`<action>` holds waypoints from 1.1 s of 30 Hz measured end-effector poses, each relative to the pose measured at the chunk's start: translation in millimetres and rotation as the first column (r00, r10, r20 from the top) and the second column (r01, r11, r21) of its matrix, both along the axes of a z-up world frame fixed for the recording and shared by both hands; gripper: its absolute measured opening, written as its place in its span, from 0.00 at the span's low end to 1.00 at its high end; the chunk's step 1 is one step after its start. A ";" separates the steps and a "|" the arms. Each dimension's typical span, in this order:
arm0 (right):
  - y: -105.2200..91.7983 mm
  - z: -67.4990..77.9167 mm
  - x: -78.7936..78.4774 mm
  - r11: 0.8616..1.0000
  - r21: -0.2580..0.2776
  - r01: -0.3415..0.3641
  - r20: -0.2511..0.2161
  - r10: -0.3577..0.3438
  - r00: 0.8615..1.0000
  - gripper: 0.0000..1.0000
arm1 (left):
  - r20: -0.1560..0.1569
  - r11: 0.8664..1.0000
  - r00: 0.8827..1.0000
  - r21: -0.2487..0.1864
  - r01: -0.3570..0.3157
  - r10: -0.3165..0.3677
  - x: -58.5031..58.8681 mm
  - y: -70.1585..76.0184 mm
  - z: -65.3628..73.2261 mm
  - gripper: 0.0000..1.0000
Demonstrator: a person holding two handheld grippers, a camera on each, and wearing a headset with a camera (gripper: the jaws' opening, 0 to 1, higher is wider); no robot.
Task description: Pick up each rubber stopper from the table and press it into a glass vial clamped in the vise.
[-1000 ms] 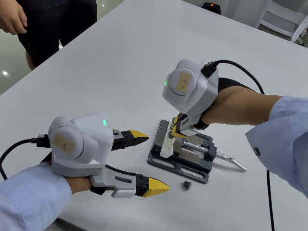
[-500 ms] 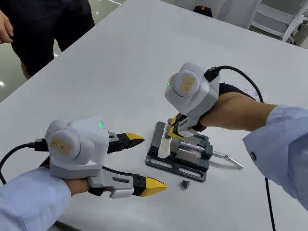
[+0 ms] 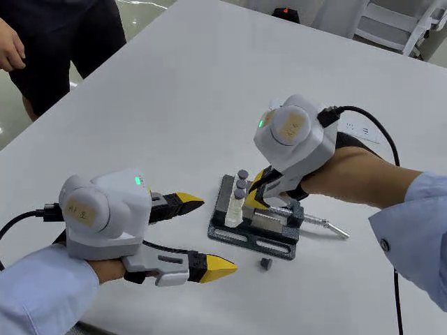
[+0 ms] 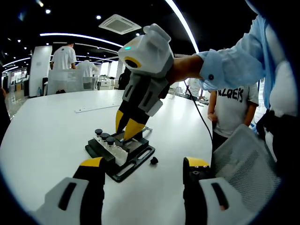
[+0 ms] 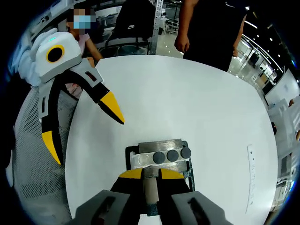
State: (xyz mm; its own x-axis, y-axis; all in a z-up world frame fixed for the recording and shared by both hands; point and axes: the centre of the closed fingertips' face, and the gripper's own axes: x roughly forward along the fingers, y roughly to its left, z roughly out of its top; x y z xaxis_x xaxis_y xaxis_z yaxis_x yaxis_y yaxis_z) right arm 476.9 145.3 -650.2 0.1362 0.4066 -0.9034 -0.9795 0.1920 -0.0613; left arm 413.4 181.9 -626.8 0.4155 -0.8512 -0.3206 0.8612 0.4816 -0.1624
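left gripper (image 3: 202, 234) hanging spread wide, empty, standing clear of the vise (image 3: 253, 236) to leave room | right gripper (image 3: 256, 190) hovering just over the vials (image 3: 232, 215), three looking capped | its jaws sitting close together, can't tell whether pinching anything | one rubber stopper (image 3: 265, 263) lying loose on the tabletop (image 3: 174, 105) beside the vise, likely next | fourth vial's mouth hard to make out

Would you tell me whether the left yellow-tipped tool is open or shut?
Open: the left yellow-tipped tool has its jaws spread wide, nothing between them.
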 end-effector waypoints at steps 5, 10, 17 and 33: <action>-6.7 -1.4 -12.9 0.998 0.045 0.039 -0.018 -0.038 0.999 0.12 | 0.001 1.000 1.000 -0.001 -0.002 0.002 -0.1 0.1 0.8 0.65; -12.1 -4.6 -26.9 0.994 0.085 0.074 -0.035 -0.071 0.997 0.15 | 0.005 1.000 1.000 0.003 0.001 -0.001 -1.6 0.0 1.8 0.65; -19.6 -13.8 -42.8 0.988 0.114 0.107 -0.053 -0.102 0.993 0.16 | 0.006 1.000 1.000 0.018 0.006 -0.006 -4.9 1.6 1.8 0.65; -41.1 -44.0 -65.4 0.974 0.133 0.182 -0.085 -0.172 0.981 0.15 | 0.010 0.999 1.000 0.042 0.013 -0.014 -13.2 2.9 3.0 0.64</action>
State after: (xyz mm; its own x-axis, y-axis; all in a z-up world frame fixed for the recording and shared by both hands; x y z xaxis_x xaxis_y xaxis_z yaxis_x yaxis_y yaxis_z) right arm 411.5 104.2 -694.2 0.1532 0.5047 -0.8496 -0.9300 0.3643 0.0487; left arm 400.2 184.8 -623.8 0.4076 -0.8425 -0.3522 0.8692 0.4761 -0.1330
